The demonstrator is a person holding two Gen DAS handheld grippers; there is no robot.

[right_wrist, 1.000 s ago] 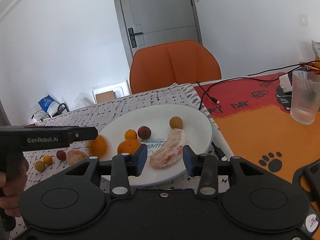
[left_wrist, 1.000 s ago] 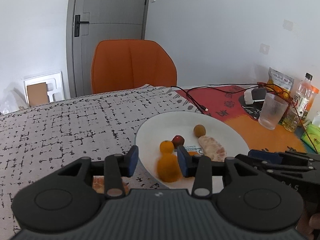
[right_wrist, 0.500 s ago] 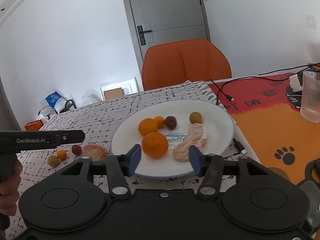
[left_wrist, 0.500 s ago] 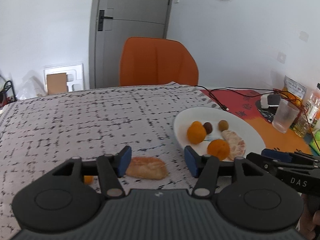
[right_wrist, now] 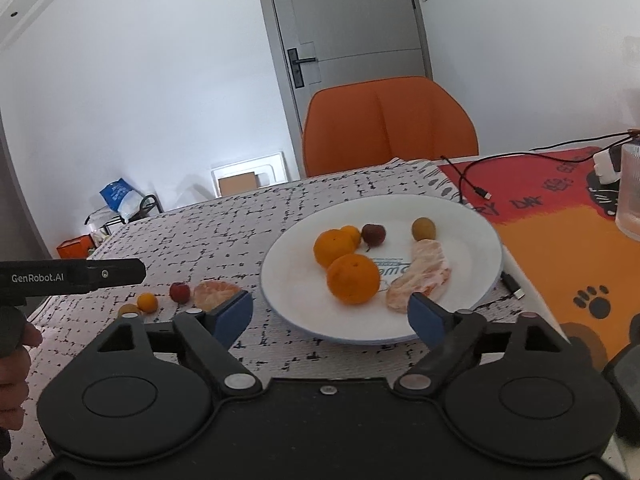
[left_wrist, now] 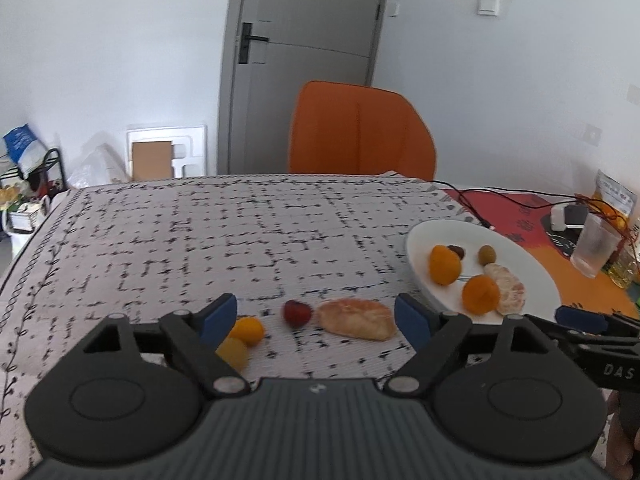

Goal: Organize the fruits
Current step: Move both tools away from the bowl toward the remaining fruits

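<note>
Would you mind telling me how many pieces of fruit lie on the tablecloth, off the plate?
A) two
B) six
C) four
C: beside the plate, the cloth bears a peeled segment, a red fruit, a small orange one and a yellowish one.

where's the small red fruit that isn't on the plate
The small red fruit lies on the patterned tablecloth, left of the white plate. In the left wrist view it sits between the small orange fruit and the peeled citrus piece.
</note>
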